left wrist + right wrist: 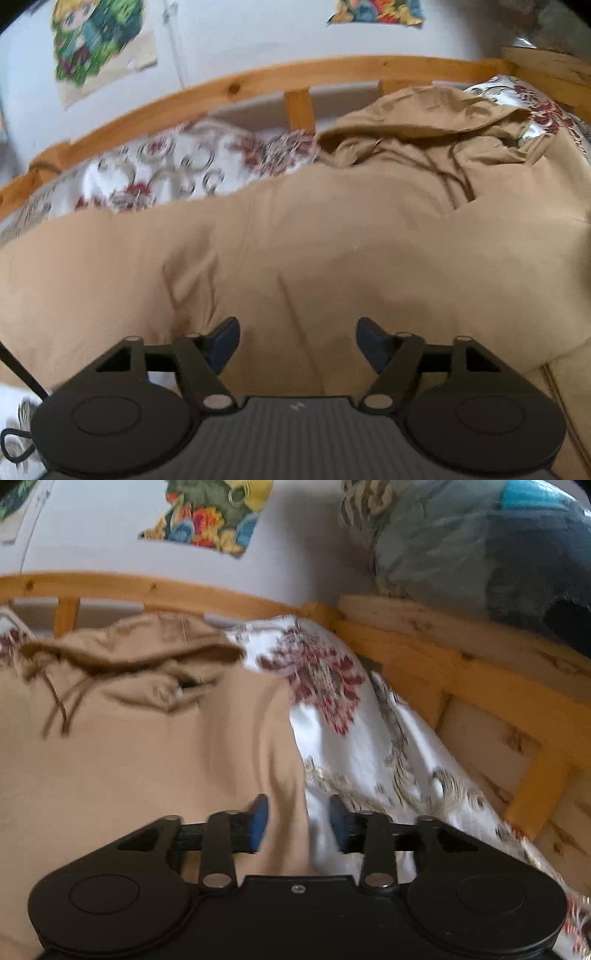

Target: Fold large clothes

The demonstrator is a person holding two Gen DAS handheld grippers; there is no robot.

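Item: tan hoodie (295, 251), spread across the middle of the left wrist view on a flowered bedspread (155, 166); thick, soft and likely floppy, best pinched at a hem or side edge. Left gripper (298, 341) wide open, empty, over the cloth; right gripper (298, 821) part open, straddling the hoodie's right edge (301, 775) without pinching it. Wooden bed rail (480, 686) bounds upper and right frame; bare bedspread lower right gives working room.
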